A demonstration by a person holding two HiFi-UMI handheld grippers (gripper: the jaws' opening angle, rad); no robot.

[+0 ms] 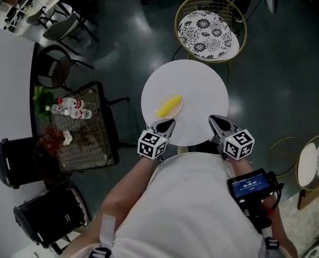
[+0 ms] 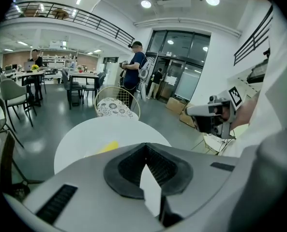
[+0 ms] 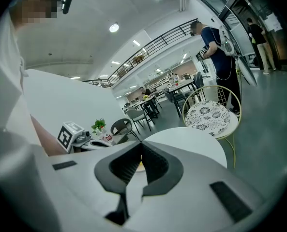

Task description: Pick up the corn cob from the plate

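A yellow corn cob lies left of centre on the round white table; a white plate under it hardly stands out from the tabletop. My left gripper hovers at the table's near edge, just short of the cob, jaws shut and empty. My right gripper hangs over the near right edge, its jaws together with nothing held. In the left gripper view the cob shows past the closed tip, with the right gripper at the right. A sliver of the cob peeks behind the right gripper's tip.
A wire chair with a patterned cushion stands beyond the table. At the left is a dark side table with bottles and a plant, and black chairs. Another patterned stool is at the right. A person stands farther back.
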